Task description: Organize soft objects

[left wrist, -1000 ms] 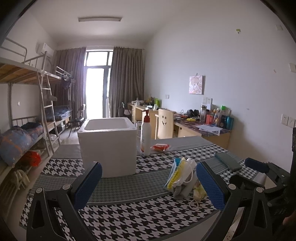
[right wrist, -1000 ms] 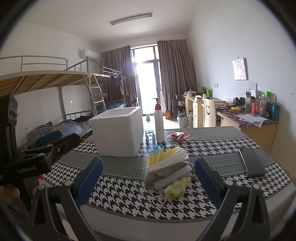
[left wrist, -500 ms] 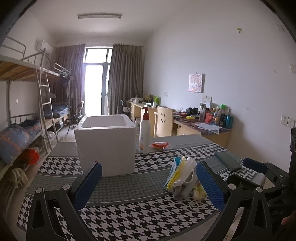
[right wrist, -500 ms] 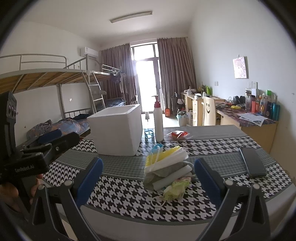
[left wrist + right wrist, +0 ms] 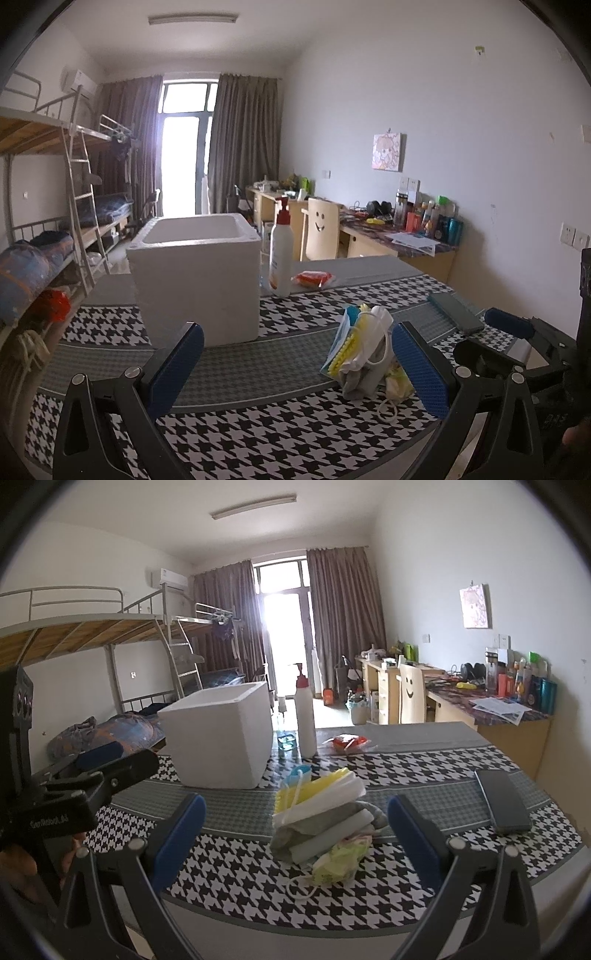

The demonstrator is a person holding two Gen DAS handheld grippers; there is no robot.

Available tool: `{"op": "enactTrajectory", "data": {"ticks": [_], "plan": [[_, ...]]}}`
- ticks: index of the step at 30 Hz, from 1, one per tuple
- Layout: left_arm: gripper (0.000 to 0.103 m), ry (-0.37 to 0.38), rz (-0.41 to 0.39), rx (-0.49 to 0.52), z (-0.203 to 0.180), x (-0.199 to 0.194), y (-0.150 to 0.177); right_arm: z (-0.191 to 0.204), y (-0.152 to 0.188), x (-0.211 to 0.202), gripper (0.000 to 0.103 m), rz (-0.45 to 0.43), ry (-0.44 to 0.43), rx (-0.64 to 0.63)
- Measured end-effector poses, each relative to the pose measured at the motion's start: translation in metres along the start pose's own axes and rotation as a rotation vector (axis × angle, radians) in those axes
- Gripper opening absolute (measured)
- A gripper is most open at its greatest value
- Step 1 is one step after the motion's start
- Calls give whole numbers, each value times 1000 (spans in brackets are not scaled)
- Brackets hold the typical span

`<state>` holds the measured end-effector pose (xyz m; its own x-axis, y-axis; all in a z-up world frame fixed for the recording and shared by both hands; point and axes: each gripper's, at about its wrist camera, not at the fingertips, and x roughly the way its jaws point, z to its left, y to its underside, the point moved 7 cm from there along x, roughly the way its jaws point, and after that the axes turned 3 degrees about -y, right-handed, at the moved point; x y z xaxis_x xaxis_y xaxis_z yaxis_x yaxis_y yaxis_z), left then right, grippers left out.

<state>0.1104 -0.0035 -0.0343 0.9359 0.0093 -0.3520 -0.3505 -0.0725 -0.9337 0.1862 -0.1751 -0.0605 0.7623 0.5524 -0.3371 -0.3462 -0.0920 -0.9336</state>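
The worktop [image 5: 424, 771], covered in a houndstooth cloth, carries a big white foam box [image 5: 221, 734] toward the far left, open at the top and looking like the obvious place for the soft stuff. A pump bottle [image 5: 306, 716] stands just right of the box, and a dark phone [image 5: 502, 801] lies well off to the right. The pile of soft objects [image 5: 321, 819], which looks like face masks and a grey cloth all stacked up, sits near the front edge, apart from the box. Nothing's been picked up yet, so this reads as the approach step. Next move probably means closing in on the top item and pinching just that one without dragging the whole stack. The right gripper [image 5: 295, 834] has its jaws spread wide either side of the pile, touching nothing. The left gripper [image 5: 295, 365] is also wide open and empty, with the pile just inside its right jaw
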Motion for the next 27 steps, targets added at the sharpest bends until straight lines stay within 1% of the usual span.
{"op": "enactTrajectory", "data": {"ticks": [11, 27], "plan": [[102, 9, 46, 6, -4, 21, 4, -12, 5, 11, 100, 38, 23, 22], [102, 30, 94, 23, -14, 56, 2, -29, 1, 25, 100, 59, 40, 38]]}}
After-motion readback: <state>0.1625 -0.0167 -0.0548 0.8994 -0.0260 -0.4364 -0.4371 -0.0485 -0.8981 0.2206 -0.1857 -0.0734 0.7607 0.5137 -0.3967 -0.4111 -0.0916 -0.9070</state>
